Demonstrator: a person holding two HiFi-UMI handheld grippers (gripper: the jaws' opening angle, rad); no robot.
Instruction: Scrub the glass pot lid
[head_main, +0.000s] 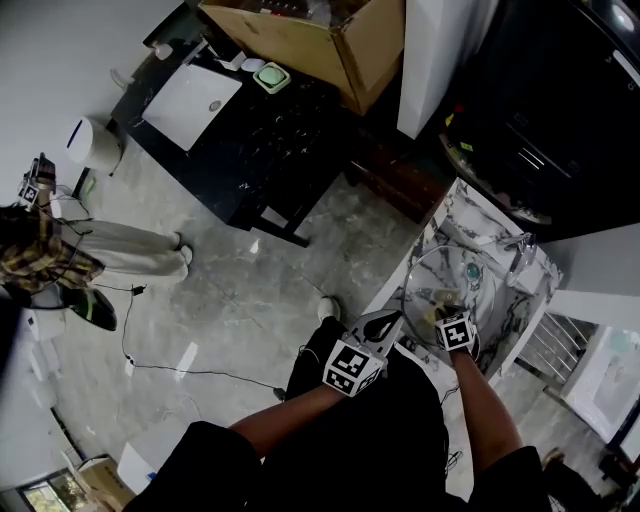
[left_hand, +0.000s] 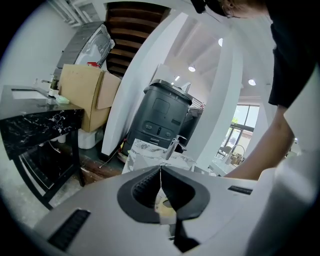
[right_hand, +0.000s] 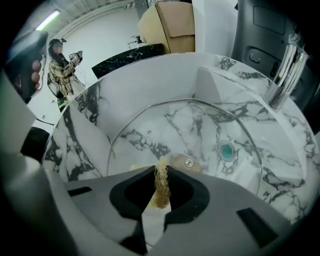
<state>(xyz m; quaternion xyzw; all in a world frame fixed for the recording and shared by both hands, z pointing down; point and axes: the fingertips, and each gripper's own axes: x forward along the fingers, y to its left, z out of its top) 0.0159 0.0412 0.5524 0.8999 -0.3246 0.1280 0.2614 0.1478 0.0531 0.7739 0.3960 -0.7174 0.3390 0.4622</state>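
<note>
Left hand-held gripper (left_hand: 161, 172) grips the glass lid (right_hand: 192, 132); right hand-held gripper (right_hand: 161, 171) pinches scrubber (right_hand: 161, 192).

Dim head view; both fisheye gripper views are bending and darkening at the edges.
Small round recessed ceiling lights (left_hand: 192, 68) and a tall bright window (left_hand: 240, 125) are glowing; the clear round glass pot lid (right_hand: 200, 125) is glinting softly along its rim.
</note>
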